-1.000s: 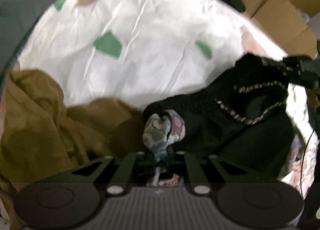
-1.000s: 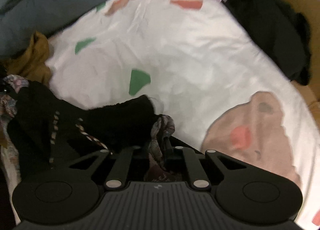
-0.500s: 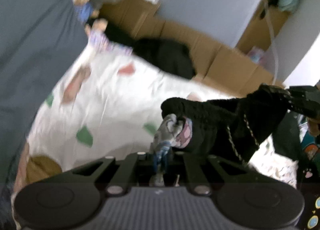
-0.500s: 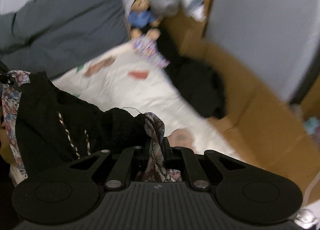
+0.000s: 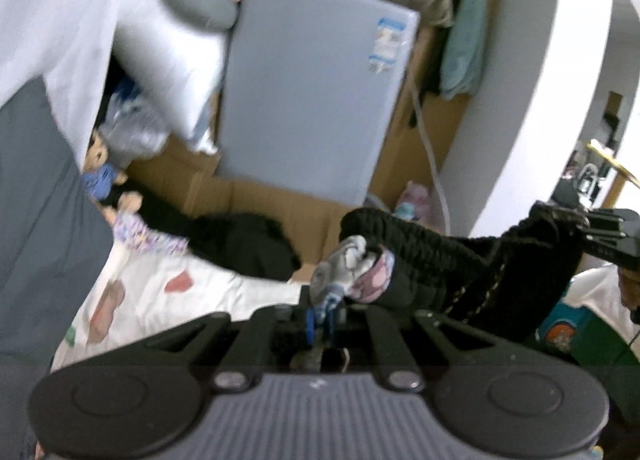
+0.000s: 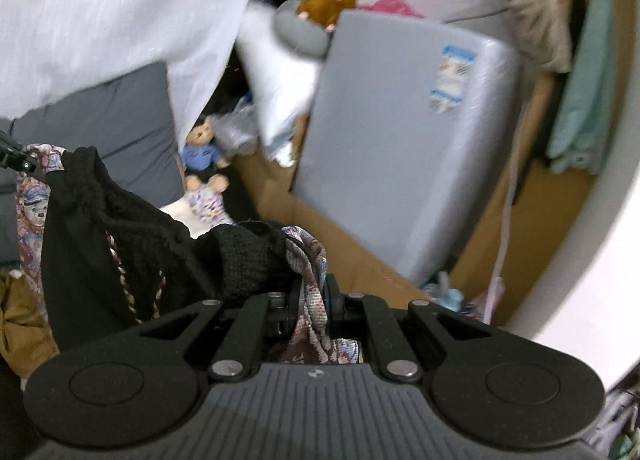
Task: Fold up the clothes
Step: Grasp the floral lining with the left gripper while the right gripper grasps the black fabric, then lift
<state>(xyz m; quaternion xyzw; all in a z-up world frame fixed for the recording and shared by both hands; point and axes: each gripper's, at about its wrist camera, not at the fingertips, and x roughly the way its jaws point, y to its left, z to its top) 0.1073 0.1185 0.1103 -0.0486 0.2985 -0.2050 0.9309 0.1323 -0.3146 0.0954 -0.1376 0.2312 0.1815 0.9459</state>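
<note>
Both grippers, the left gripper and right gripper, clamped on a corner each of the black garment, have lifted it off the white sheet into the air, stretched between them for folding.

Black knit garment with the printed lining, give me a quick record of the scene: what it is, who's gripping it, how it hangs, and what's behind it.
garment: black knit garment with bear-print lining
left gripper: shut on one corner
right gripper: shut on the other corner
hang: stretched between the two grippers, sagging in the middle
below: white patterned bedsheet
behind: grey-blue appliance, cardboard, small doll in blue
</note>
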